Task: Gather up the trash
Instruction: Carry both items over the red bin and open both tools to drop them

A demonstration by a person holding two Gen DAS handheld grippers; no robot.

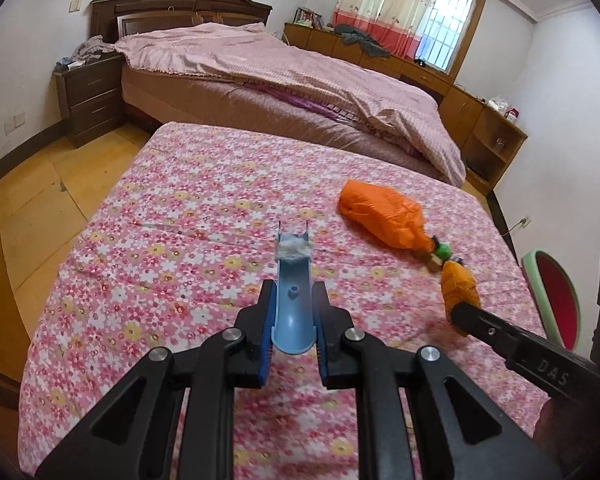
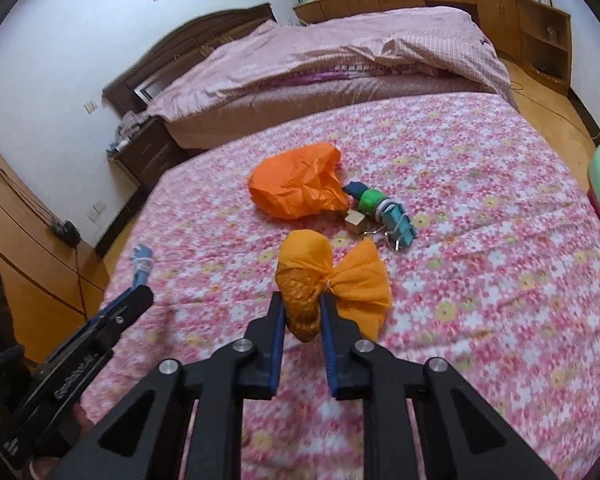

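Observation:
My left gripper (image 1: pixel 294 292) is shut on a light blue plastic scoop-shaped piece (image 1: pixel 292 300) with a grey-white fluff wad at its tip, held above the floral cloth (image 1: pixel 180 220). My right gripper (image 2: pixel 302 300) is shut on an orange tied pouch (image 2: pixel 306 284) with a flared paper end. The pouch and right gripper also show in the left wrist view (image 1: pixel 460 284). A crumpled orange bag (image 2: pixel 296 188) lies further on, with a small heap beside it: a wooden block (image 2: pixel 356 222), a green piece (image 2: pixel 370 200) and a teal binder clip (image 2: pixel 398 224).
The cloth covers a table in front of a bed with a pink quilt (image 1: pixel 300 76). A dark nightstand (image 1: pixel 90 96) stands left, wooden cabinets (image 1: pixel 480 120) along the right wall. A red and green round object (image 1: pixel 556 300) is at the table's right edge.

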